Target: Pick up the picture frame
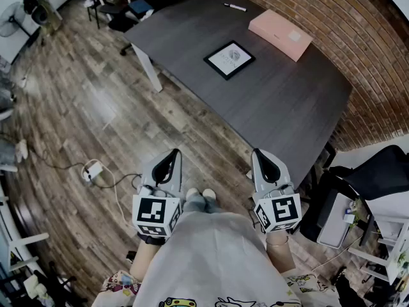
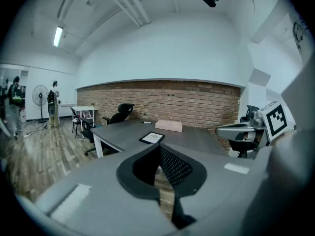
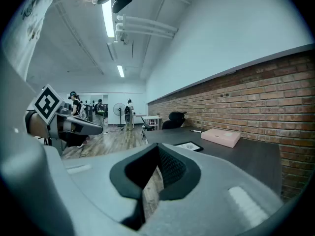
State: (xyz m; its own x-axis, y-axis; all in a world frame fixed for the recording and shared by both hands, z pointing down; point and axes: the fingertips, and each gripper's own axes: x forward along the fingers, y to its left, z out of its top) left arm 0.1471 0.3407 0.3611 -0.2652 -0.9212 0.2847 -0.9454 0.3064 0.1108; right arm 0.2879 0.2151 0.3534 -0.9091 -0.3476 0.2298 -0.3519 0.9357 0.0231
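Dark grey table (image 1: 281, 114) on a wood-plank floor (image 1: 96, 107), set along a brick wall (image 1: 358, 43). The picture frame (image 1: 229, 59) lies flat on the table, near a pink box (image 1: 280, 34); a marker pen (image 1: 234, 7) lies toward the table's far end. Left gripper (image 1: 172, 158) and right gripper (image 1: 259, 158) are held off the table's near edge, each with jaws pressed together on nothing

The right gripper (image 3: 157, 150) has its jaws together with nothing between them. On the dark table (image 3: 246, 159) a black picture frame (image 3: 188, 146) lies flat near its left edge. A pink box (image 3: 220, 137) sits beside it towards the brick wall (image 3: 256, 97), and a marker pen (image 3: 196, 131) lies at the table's far end.
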